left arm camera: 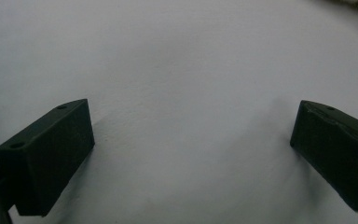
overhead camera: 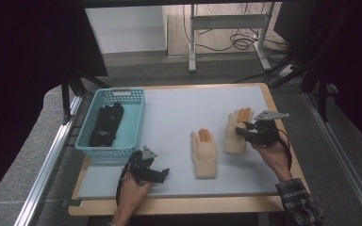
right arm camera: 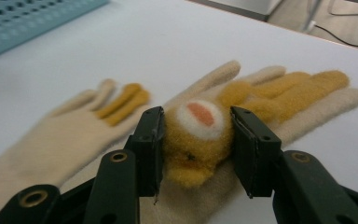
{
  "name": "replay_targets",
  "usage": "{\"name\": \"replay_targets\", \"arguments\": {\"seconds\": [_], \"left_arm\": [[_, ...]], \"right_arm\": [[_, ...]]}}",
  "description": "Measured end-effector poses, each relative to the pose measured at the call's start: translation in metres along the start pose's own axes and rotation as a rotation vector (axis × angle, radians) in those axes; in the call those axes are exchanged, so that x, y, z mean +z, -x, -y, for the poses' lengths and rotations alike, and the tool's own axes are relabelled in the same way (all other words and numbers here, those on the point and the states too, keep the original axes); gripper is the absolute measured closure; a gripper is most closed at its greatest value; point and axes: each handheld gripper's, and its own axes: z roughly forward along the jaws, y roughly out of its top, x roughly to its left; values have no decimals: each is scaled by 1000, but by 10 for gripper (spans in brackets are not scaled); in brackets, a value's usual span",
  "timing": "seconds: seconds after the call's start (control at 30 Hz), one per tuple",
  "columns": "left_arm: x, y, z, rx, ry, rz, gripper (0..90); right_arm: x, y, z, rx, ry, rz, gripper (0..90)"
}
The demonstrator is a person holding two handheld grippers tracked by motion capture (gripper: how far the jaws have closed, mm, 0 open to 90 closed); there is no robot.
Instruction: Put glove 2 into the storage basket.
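Right gripper view: right gripper [right arm camera: 196,140] clamps the glove [right arm camera: 279,100] by its orange patch, near the table's [overhead camera: 179,108] right edge. Left gripper [left arm camera: 191,154] open, holding nothing, at the front edge.

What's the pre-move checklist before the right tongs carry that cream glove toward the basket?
1. Grip: right tongs pinch the fuzzy orange patch of the right-hand cream glove from both sides: ok.
2. Glove clear of the table: cannot tell.
3. Second cream glove lies apart, not caught: ok.
4. Left tongs open on bare mat, near the basket's front corner: ok.
5. Teal basket has room beside the black gloves: ok.
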Motion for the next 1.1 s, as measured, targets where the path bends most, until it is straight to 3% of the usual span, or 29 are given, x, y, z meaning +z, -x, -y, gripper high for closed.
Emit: {"name": "replay_targets", "arguments": {"seconds": [0.27,0.33,0.37,0.53,0.67,0.87,1.1], "left_arm": [[0,0,0,-3,3,0,0],[0,0,0,-1,3,-1,0],[0,0,0,-1,3,-1,0],[0,0,0,-1,3,-1,0],[0,0,0,-1,3,-1,0],[0,0,0,2,0,-1,0],[0,0,0,0,0,0,0]], "right_arm": [[4,-38,-6,-38,19,-159,557],[5,-42,-6,-44,18,-172,557],[8,-50,-7,-56,12,-206,557],[19,-71,-7,-90,-5,-277,557],[30,-81,-5,-108,-20,-298,557],[48,-85,1,-106,-46,-307,555],[63,-84,13,-117,-107,-274,502]]}}
